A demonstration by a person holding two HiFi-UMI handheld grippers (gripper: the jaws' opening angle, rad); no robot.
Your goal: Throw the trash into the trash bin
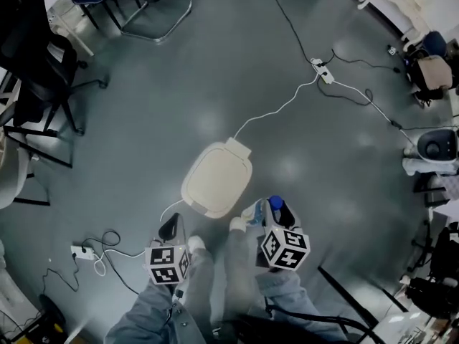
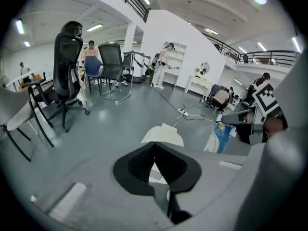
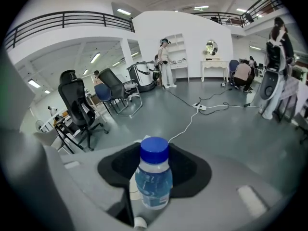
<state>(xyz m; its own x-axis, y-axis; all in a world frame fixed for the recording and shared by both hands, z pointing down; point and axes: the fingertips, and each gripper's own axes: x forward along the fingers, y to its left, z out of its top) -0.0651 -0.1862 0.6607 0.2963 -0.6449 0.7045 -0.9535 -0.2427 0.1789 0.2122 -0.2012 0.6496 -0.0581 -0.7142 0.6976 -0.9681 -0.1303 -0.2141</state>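
Right gripper view: right gripper (image 3: 153, 154) jaws spread wide, clamped on body of plastic bottle (image 3: 154, 179), blue cap pointing away from us. We judge bottle light, smooth, thin-walled. Hard squeeze dents it, so stiffer shoulder suits grip better than mid-body. Left gripper (image 2: 154, 146) tips together, empty. Beyond, on floor: trash bin (image 1: 217, 179), cream lid down.

My right claw (image 1: 275, 210) holds a clear plastic bottle with a blue cap (image 1: 276, 202) just beside the cream, rounded-square lidded trash bin (image 1: 217, 179) on the grey floor (image 1: 215, 70). My left claw (image 1: 171, 228) hangs near the bin's lower left corner.
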